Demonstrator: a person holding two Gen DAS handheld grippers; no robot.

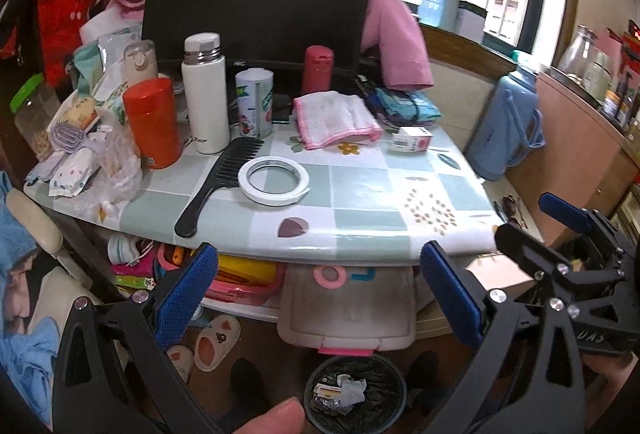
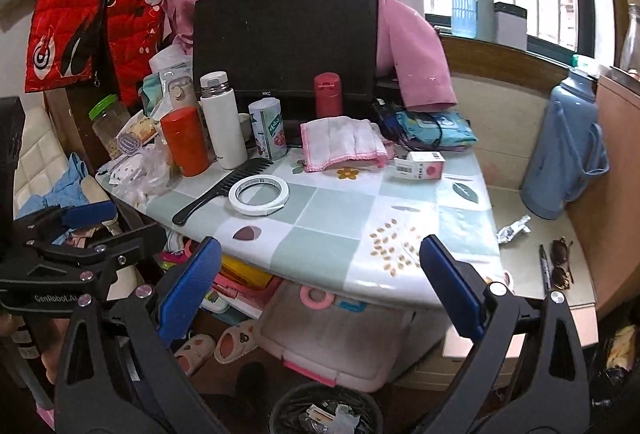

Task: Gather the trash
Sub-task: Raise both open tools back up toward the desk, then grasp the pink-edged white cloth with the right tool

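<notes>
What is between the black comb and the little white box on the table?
The white tape roll lies beside the comb; then bare tablecloth up to the box, clearest in the right wrist view.

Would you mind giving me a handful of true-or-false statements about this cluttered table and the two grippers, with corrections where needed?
1. The tape roll lies flat on the table beside the black comb. True.
2. The left gripper is shut on a wrapper. False: its jaws stand wide apart and hold nothing.
3. The bin on the floor already holds some crumpled paper. True.
4. The orange cup lies tipped on its side. False: it stands upright near the white flask.
5. A crumpled silver wrapper lies on the bench right of the table. True.
6. The right gripper grips the comb. False: it is open and empty.
</notes>
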